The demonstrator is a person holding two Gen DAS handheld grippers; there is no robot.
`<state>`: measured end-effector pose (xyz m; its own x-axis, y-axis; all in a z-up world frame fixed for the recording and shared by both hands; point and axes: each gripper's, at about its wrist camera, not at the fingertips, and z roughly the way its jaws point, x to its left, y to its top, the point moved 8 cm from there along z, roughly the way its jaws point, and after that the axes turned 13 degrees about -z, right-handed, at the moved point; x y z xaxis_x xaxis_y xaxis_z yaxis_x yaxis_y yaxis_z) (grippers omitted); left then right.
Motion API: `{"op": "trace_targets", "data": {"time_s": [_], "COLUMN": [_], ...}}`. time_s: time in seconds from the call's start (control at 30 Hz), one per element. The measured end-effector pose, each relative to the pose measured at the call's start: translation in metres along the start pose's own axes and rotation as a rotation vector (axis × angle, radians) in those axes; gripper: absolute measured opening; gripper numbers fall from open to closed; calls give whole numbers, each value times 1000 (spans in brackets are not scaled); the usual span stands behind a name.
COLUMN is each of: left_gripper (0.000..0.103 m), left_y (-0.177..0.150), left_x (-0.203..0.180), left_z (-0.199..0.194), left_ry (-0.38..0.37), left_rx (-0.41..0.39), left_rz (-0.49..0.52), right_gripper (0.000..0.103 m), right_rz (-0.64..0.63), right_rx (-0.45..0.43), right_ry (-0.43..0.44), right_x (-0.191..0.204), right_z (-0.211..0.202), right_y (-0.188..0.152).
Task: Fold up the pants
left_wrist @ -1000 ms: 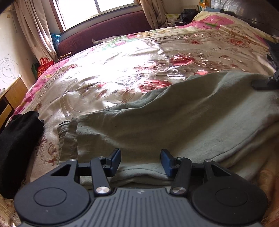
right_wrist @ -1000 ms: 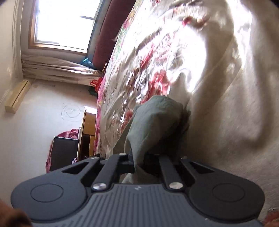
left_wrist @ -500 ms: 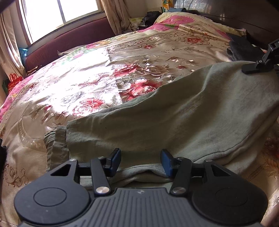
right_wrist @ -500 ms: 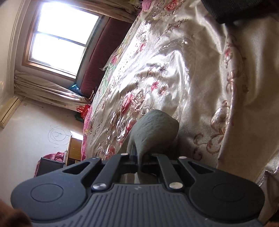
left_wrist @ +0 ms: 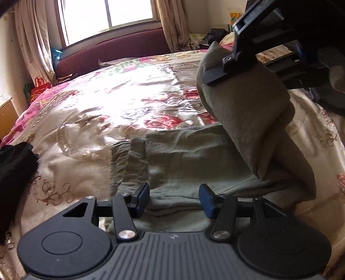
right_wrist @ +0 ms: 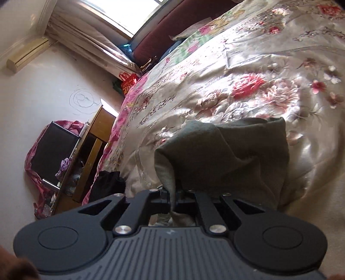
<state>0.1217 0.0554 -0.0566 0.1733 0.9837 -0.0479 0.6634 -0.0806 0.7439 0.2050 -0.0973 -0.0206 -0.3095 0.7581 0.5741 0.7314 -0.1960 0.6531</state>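
1. My left gripper (left_wrist: 174,199) hangs low over the near edge of the pants (left_wrist: 194,163), its two blue-padded fingers (left_wrist: 142,199) spread apart with nothing between them.
2. My right gripper (right_wrist: 172,197) has its fingers pressed together on a fold of the grey-green cloth; a ridge of fabric stands up right between them in the right wrist view.
3. From the left wrist view I see that right gripper (left_wrist: 243,64) up at the top right, holding one end of the pants raised off the bed, so the lifted part hangs down as a thick doubled flap over the part lying flat.
4. The rest of the pants lies spread on the flowered bedspread (left_wrist: 120,107), with a banded end pointing left, just beyond my left fingers.
5. A black garment (left_wrist: 15,172) sits at the left edge of the bed, well apart from the pants.
6. Past the far side of the bed I see a dark red headboard (left_wrist: 112,51) under a bright window (left_wrist: 107,15) with curtains (left_wrist: 32,38).
7. In the right wrist view a wooden cabinet (right_wrist: 90,155) stands against the wall beside the bed, with a black box (right_wrist: 51,155) next to it.
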Motion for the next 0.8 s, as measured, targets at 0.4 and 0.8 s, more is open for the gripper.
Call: {"op": "trace_targets", "data": {"time_s": [0.4, 0.8], "left_gripper": [67, 69], "left_y": [-19, -23], "left_x": [54, 71], "left_z": [-26, -58], "left_ry": [71, 183], "left_rx": [5, -16], "left_rz": [-109, -65], "right_gripper": [25, 51], "right_rz": [-144, -212], "right_rx": [241, 253], "right_ry": [28, 279], "right_x": [65, 88], "right_z": [100, 46], "right_y": [-63, -69]}}
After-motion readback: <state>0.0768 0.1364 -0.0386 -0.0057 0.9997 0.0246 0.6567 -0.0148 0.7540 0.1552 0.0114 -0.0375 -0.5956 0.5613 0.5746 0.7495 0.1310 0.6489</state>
